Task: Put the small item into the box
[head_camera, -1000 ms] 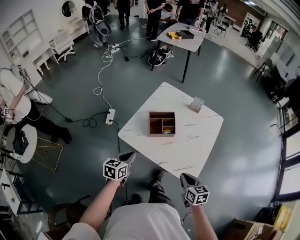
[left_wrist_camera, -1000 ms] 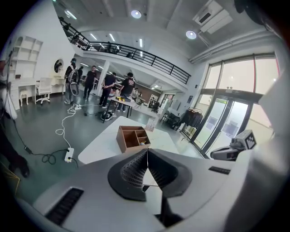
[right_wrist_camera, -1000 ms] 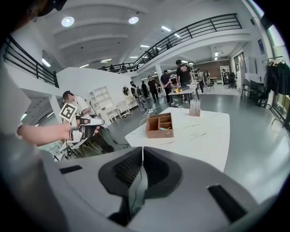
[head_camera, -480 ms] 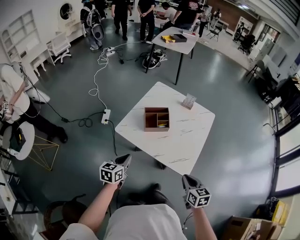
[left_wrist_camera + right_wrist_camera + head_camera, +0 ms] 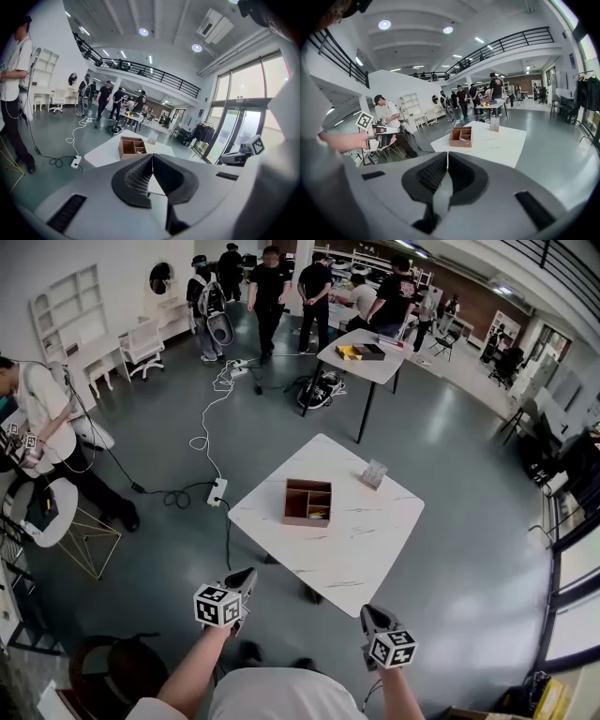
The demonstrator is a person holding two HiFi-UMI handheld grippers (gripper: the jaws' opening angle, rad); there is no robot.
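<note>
A brown wooden box (image 5: 307, 502) with compartments stands on the white marble table (image 5: 352, 540), well ahead of me. Something small and yellow (image 5: 317, 515) lies in one of its near compartments. My left gripper (image 5: 246, 576) and right gripper (image 5: 367, 612) hang over the floor short of the table's near edge, far from the box. Both are shut with nothing between the jaws. The box (image 5: 133, 146) shows beyond the shut jaws in the left gripper view (image 5: 151, 157). The right gripper view (image 5: 446, 157) also shows the box (image 5: 461, 136).
A small upright stand (image 5: 373, 473) sits at the table's far right. A white power strip (image 5: 217, 491) and cables lie on the grey floor to the left. Several people stand round a second table (image 5: 366, 357) at the back. A person (image 5: 42, 418) stands at the far left.
The table and box now look smaller and farther off than a second ago, so I have backed away from them. Both grippers stay shut and sit slightly lower in the view.
</note>
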